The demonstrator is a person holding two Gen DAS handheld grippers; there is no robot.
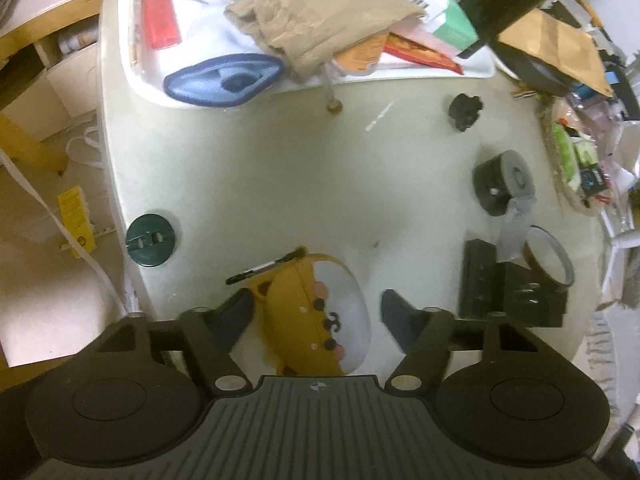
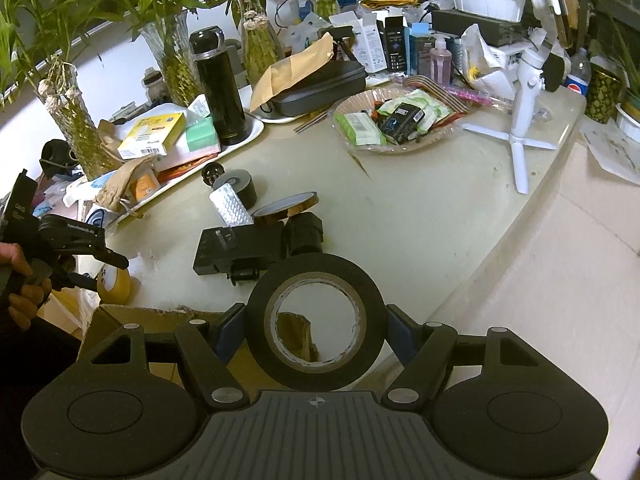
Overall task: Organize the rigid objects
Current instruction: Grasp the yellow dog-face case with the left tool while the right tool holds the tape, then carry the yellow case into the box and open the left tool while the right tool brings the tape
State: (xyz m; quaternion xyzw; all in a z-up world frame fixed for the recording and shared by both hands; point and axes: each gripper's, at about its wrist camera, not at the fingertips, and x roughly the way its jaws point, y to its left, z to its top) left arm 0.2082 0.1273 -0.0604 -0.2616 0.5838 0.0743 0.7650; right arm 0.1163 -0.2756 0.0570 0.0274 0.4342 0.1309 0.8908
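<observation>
Two grippers are at work over the pale table [image 1: 304, 184], and each has a roll of tape between its fingers. The left gripper [image 1: 316, 312] points steeply down at a yellow tape roll [image 1: 304, 320] near the table's front edge. Its jaws straddle the roll without clamping: the left finger lies against or just beside the roll's yellow side, while the right finger stands clear, with bare table showing between it and the roll's whitish face. The roll stands on edge, its axis running roughly across the jaws, so closing them would pinch it flat face to flat face. From the right wrist view the same roll sits just under the left gripper's tips, at the table's near left.

The right gripper [image 2: 316, 332] is clenched on a black tape roll [image 2: 316, 320], fingers pressing its outer rim on both sides, hole facing the camera. It hangs over the table's near edge, above what looks like a brown cardboard box [image 2: 168, 320].

Further out lie a black block [image 2: 240, 252], an amber tape ring [image 2: 286, 206], a dark roll with a silvery strip [image 2: 236, 196], and a green disc [image 1: 150, 240].

The left hand is plainly the one nearer the yellow roll; I would judge its grasp only half made.
</observation>
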